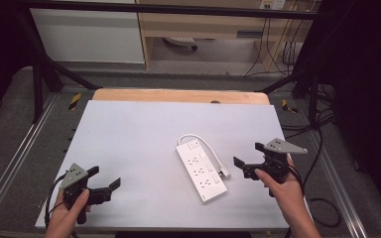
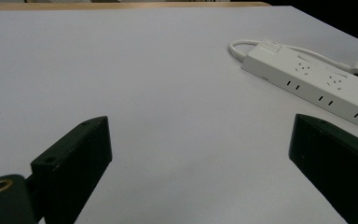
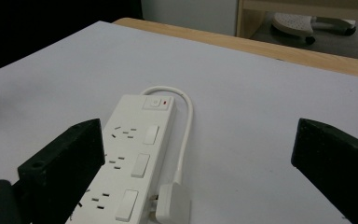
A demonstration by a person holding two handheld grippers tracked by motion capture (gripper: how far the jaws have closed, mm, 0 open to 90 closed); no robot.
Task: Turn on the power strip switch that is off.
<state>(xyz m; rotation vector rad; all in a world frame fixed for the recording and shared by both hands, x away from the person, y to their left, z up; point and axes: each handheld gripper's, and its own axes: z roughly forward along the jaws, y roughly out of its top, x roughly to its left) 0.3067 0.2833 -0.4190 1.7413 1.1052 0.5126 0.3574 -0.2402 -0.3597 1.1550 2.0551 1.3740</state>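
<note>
A white power strip [image 1: 201, 171] lay flat on the pale surface [image 1: 129, 148], right of centre and toward the near edge, its length running diagonally from far-left to near-right. Its white cable [image 1: 204, 143] looped out of the far end, curved round and ran back along the strip's right side to the white plug [image 1: 223, 173], which rested on the surface just beside the strip. In the right gripper view the strip [image 3: 130, 158] showed a rocker switch with a small red mark at its far end and three rows of sockets, each with its own switch, and the plug [image 3: 172, 205] lay against the near part of its right side.

The right claw [image 1: 248, 159], held in the person's right hand [image 1: 283, 186], hovered just to the right of the strip's near end, pointing left toward it; its jaws stood wide apart and held nothing. The left claw [image 1: 104, 181], held in the left hand [image 1: 69, 210] near the front-left corner of the surface, was well apart from the strip, its jaws likewise spread wide and empty. In the left gripper view the strip [image 2: 317, 79] lay off to the upper right, beyond the jaws
</note>
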